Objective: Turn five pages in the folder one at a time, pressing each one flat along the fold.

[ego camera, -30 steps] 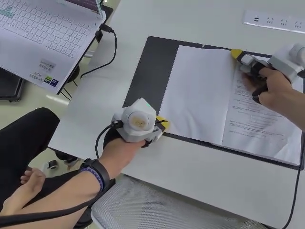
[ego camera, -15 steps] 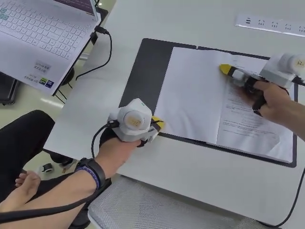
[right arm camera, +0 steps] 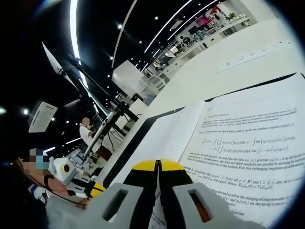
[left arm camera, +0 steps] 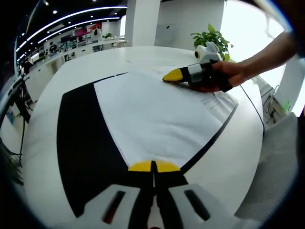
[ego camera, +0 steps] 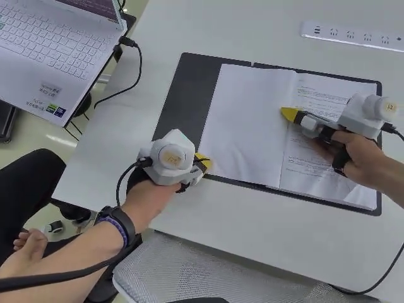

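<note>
An open black folder [ego camera: 186, 95] lies on the white table, a blank turned page [ego camera: 246, 123] on its left half and a printed page [ego camera: 328, 164] on its right. My right gripper [ego camera: 289, 114] is shut, its yellow tips resting along the fold between the two pages. In the right gripper view its tips [right arm camera: 157, 165] press where the blank sheet meets the printed page [right arm camera: 248, 138]. My left gripper [ego camera: 203, 161] is shut and rests on the near left corner of the blank page [left arm camera: 152, 119]. In the left gripper view the right gripper [left arm camera: 172, 76] lies across the page.
An open white laptop [ego camera: 50, 50] sits at the far left, a black cable [ego camera: 129, 69] running from it across the table. A white power strip [ego camera: 353, 36] lies at the far right edge. A mesh chair seat [ego camera: 189, 271] is below the table's near edge.
My right gripper has slid from the top of the fold down toward the middle of it. The left gripper has stayed on the page's corner; the camera has shifted.
</note>
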Tool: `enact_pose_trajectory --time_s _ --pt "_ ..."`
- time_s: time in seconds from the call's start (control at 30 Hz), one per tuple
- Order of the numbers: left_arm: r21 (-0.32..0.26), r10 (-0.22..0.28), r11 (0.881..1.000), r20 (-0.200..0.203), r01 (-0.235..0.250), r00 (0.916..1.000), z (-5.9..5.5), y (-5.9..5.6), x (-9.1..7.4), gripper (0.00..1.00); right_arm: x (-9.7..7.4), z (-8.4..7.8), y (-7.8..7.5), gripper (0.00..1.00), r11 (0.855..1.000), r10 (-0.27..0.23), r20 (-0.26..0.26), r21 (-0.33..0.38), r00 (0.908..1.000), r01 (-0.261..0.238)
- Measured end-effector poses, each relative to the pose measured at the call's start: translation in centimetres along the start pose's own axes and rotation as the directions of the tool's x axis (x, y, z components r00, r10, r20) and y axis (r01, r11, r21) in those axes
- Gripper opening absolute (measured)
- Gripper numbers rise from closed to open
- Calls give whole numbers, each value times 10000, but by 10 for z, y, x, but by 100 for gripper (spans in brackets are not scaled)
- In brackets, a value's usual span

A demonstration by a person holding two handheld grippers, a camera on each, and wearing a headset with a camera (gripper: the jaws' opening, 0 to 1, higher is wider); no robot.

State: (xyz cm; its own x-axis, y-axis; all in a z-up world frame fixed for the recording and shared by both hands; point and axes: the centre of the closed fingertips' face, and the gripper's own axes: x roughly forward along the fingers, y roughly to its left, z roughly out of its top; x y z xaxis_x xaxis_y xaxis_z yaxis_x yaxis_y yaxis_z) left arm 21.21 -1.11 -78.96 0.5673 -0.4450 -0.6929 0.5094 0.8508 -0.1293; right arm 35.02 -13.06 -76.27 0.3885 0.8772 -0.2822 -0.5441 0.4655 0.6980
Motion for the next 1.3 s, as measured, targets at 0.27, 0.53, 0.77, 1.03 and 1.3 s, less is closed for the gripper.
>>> enact_pose_trajectory --time_s 0.27,0.53,0.77,1.03,1.3 --pt "15 -28 10000 21 28 10000 0 0 1 0 -13 -25 26 0 9996 266 -102 -25 9996 -266" --pt "32 -20 10000 44 19 10000 0 0 1 0 -21 -45 43 0 9985 529 -460 -114 9975 -535" --pt "49 -34 10000 47 33 10000 0 -1 2 0 -29 -61 55 0 9970 758 -755 -128 9943 -770" --pt "34 -30 10000 55 30 10000 1 0 2 0 -38 -78 64 0 9953 961 -955 -17 9908 -967" --pt "2 -23 10000 79 23 10000 0 0 1 0 -48 -96 75 0 9926 1210 -1279 11 9844 -1218"
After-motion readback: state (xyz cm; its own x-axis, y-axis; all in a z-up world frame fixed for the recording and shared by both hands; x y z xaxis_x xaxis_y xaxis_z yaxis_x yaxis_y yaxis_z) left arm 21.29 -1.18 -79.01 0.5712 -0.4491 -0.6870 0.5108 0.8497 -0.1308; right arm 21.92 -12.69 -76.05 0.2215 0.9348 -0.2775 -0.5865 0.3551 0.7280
